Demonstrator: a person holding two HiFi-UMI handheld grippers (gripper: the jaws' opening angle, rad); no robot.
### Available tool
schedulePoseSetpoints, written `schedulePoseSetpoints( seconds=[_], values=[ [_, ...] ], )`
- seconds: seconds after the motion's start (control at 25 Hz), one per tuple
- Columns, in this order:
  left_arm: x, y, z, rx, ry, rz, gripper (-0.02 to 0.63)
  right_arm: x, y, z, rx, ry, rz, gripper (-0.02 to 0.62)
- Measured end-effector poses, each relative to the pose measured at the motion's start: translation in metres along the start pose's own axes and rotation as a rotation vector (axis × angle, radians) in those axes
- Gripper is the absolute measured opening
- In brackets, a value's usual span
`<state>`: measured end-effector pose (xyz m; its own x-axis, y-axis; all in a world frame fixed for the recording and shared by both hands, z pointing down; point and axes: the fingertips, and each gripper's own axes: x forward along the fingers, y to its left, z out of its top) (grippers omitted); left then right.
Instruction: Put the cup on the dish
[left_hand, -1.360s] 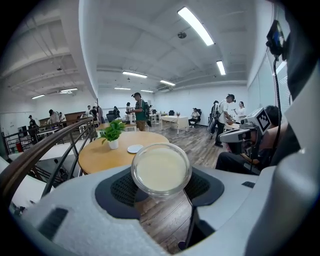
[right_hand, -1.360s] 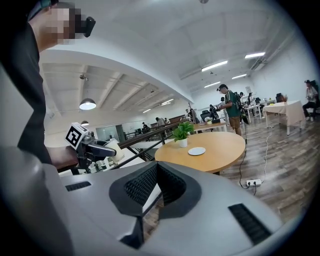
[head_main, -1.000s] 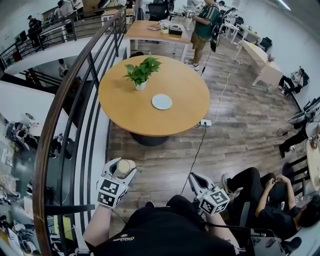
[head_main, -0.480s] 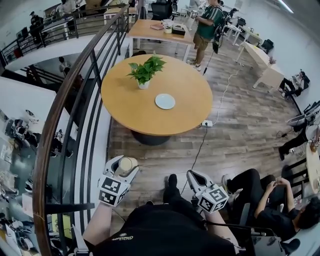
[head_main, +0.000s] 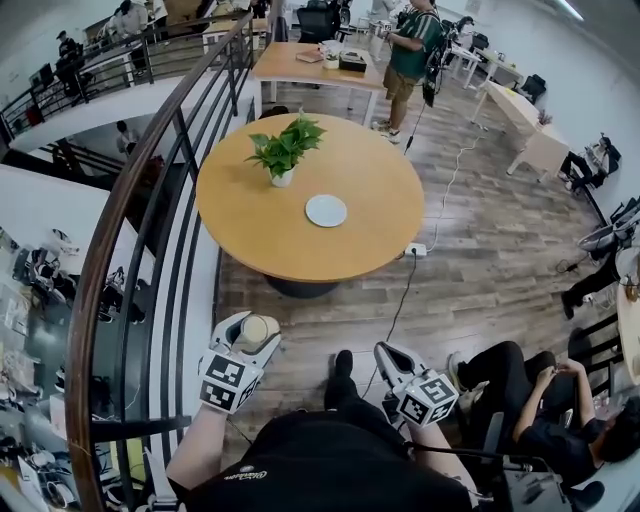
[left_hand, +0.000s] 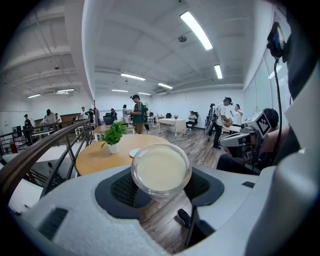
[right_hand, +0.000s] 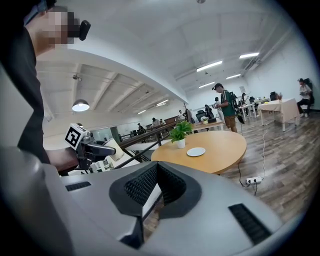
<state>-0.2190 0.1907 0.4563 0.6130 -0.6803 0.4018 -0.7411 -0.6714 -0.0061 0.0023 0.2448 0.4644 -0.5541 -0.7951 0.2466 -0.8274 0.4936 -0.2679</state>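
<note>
A small clear glass cup (left_hand: 161, 170) with a cream-coloured inside sits between the dark pads of my left gripper (left_hand: 161, 184), which is shut on it. In the head view that cup (head_main: 254, 331) and the left gripper (head_main: 250, 336) hang low at the left, over the wooden floor. The white dish (head_main: 326, 210) lies bare on the round wooden table (head_main: 250, 225), well ahead of both grippers. It also shows small in the gripper views, dish (left_hand: 135, 152) and dish (right_hand: 195, 151). My right gripper (head_main: 392, 360) is at the lower right, pads together, holding nothing.
A potted green plant (head_main: 284, 150) stands on the table behind the dish. A dark metal railing (head_main: 150, 240) curves along the left. A power strip (head_main: 414, 250) with a cable lies on the floor by the table. A seated person (head_main: 530, 385) is at the right.
The person's foot has come into view on the floor between the grippers. Both grippers keep their places and the cup stays held.
</note>
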Motion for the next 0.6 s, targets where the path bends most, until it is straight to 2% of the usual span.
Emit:
schedulePoseSetpoints(
  seconds=[0.32,0.6],
  values=[
    [0.044,0.019,0.016,0.007,0.027,0.011,0.264,0.035,-0.037,0.012,-0.013,0.010,0.028,-0.003],
    [0.103,0.038,0.053,0.018,0.047,0.042,0.264,0.075,-0.092,0.037,-0.027,0.019,0.098,-0.003]
  ],
)
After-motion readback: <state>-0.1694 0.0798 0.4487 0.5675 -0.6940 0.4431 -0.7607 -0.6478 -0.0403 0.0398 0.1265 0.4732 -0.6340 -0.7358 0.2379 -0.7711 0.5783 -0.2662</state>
